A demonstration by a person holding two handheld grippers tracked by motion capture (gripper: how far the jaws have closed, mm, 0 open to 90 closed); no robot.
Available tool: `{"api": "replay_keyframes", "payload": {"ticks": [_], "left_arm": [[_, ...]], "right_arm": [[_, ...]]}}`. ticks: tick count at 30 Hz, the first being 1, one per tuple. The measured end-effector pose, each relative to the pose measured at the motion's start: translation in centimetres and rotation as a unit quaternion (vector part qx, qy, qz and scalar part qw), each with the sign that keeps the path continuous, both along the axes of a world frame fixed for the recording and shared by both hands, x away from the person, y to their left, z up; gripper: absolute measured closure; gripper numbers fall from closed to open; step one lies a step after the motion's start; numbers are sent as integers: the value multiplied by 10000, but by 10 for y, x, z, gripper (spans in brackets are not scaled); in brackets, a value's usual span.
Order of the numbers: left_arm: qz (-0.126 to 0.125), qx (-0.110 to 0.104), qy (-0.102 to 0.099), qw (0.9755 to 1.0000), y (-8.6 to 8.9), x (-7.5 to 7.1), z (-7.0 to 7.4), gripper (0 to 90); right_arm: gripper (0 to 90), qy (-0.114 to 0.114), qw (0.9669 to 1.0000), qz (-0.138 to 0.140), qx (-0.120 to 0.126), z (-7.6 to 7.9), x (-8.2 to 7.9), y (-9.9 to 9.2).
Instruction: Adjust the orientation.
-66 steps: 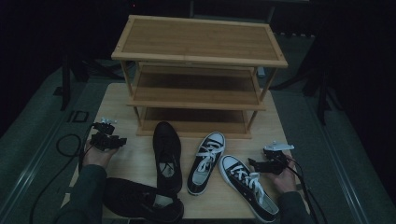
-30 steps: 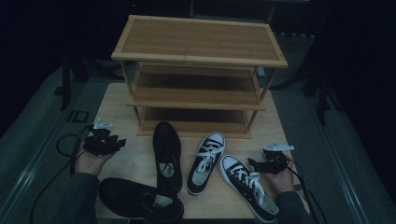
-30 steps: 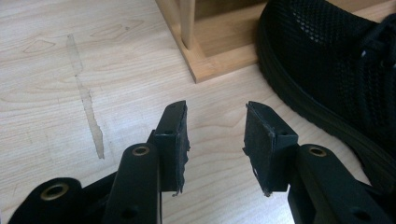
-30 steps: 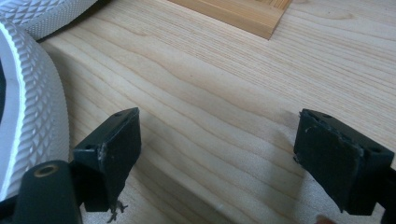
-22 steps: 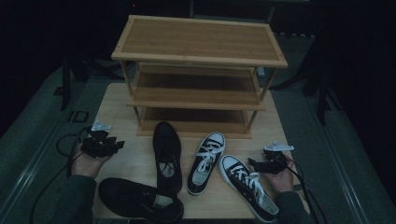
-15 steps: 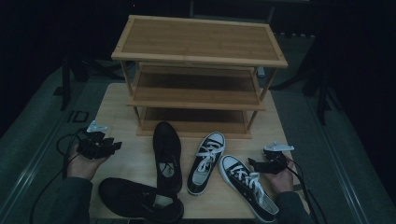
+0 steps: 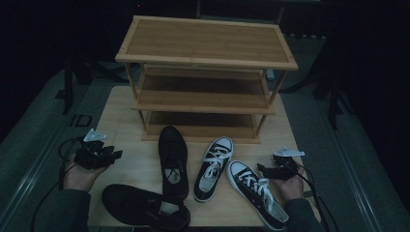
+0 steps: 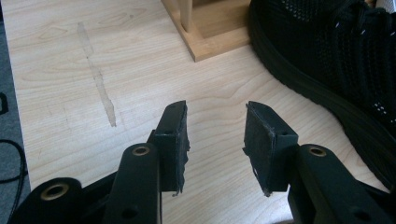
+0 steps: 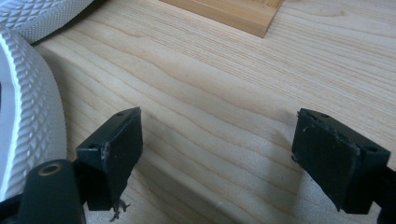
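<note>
black knit shoe (image 7: 172,162) lying in the middle of the counter (image 7: 121,121), toe toward the wooden shoe rack (image 7: 205,77), heel toward the near edge; seen again at the right of the left tool's view (image 8: 336,56), just beside the rack's foot. second black shoe (image 7: 145,208) lying crosswise at the near edge, its end just beside the first one's heel. black-and-white sneaker (image 7: 214,166) right of the black pair, toe pointing at the rack; its mate (image 7: 256,193) angled beside it, toe toward the right tool.

left tool (image 7: 99,155) held over the left part of the counter, well left of the upright black shoe and above the crosswise one, pointing across toward the shoes. jaws partly apart, nothing between them, bare wood showing in the gap (image 8: 215,140); shoe's sole edge off to the right of the right-hand jaw, not touching.

right tool (image 7: 276,170) resting low at the right side, just beside the angled sneaker's toe. jaws spread wide with empty wood between them (image 9: 217,154); white ribbed rubber of that sneaker (image 9: 23,116) close by the left jaw, whether touching cannot be told.
</note>
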State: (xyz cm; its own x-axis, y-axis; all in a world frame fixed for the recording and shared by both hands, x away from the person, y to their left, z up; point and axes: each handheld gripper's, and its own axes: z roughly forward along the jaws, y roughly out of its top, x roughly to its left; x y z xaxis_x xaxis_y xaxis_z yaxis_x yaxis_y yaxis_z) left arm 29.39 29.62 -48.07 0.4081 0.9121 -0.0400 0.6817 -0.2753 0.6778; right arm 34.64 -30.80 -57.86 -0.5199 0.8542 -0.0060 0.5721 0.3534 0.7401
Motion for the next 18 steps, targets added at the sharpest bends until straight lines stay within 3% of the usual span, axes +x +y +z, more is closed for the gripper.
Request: {"api": "replay_keyframes", "payload": {"ticks": [18], "left_arm": [[-11, -68, -85, 9999, 1, -15, -2, 597]], "right_arm": [[160, -2, 10000, -43, -1, 0, 0, 0]]}}
